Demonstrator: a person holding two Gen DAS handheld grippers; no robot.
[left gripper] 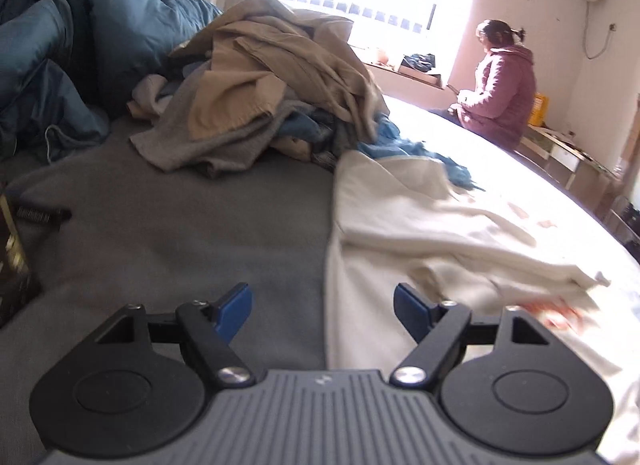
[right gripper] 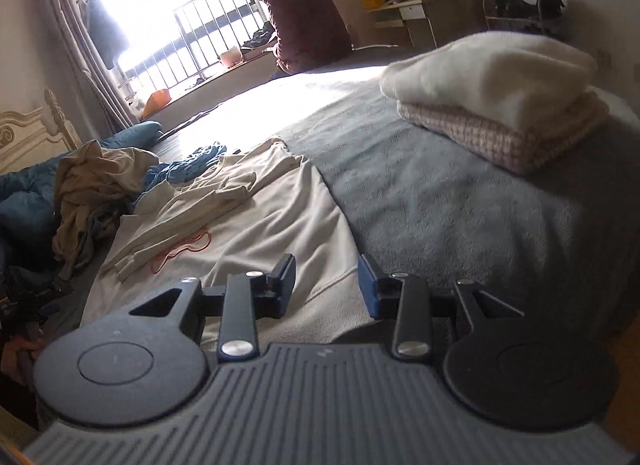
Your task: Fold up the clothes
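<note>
Cream sweatshirt [right gripper: 256,225] lies flat mid-bed [right gripper: 440,201], sleeves tucked for folding, so left tongs [left gripper: 323,307] and right tongs [right gripper: 327,285] hang released, grasping nothing.

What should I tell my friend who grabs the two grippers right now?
Left gripper: open, empty, above the grey fleece bed cover.
Right gripper: open, empty, over the hem of the cream sweatshirt with orange print.
Done: folded cream fleece garment stacked on folded pink knit.
Left: finish the spread sweatshirt, whose sleeves lie across its front, then the jumbled beige-and-blue clothes pile.
</note>
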